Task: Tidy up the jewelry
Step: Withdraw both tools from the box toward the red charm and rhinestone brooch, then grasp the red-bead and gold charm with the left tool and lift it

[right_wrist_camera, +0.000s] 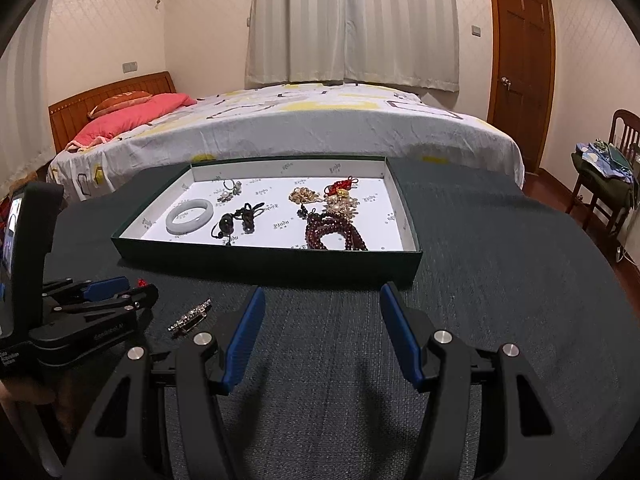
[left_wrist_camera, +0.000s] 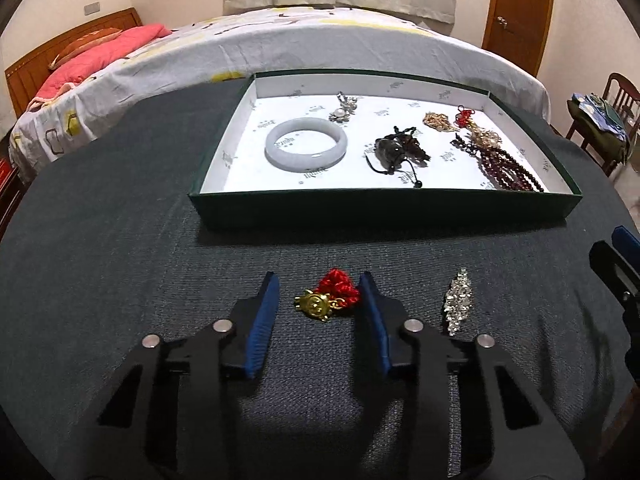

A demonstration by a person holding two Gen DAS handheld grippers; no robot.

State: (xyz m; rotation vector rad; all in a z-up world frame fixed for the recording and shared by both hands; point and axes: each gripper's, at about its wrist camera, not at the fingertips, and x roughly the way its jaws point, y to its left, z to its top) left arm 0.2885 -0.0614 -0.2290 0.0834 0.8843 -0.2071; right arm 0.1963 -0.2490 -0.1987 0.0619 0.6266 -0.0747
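Note:
A gold charm with a red knotted cord (left_wrist_camera: 326,300) lies on the dark cloth between the open blue fingers of my left gripper (left_wrist_camera: 319,282). A rhinestone brooch (left_wrist_camera: 457,305) lies to its right and also shows in the right wrist view (right_wrist_camera: 190,315). The green box lid (left_wrist_camera: 384,207) holds a pale jade bangle (left_wrist_camera: 306,149), a pearl brooch (left_wrist_camera: 343,109), a dark pendant on cord (left_wrist_camera: 400,151), gold pieces (left_wrist_camera: 484,134) and dark red beads (left_wrist_camera: 510,170). My right gripper (right_wrist_camera: 322,294) is open and empty above the cloth in front of the box (right_wrist_camera: 264,262). The left gripper (right_wrist_camera: 108,292) shows at its left.
A round table with dark cloth (left_wrist_camera: 100,248) carries everything. A bed with a patterned sheet (right_wrist_camera: 280,120) and a pink pillow stands behind it. A wooden chair with clothes (right_wrist_camera: 608,176) stands at the right, near a wooden door (right_wrist_camera: 520,64).

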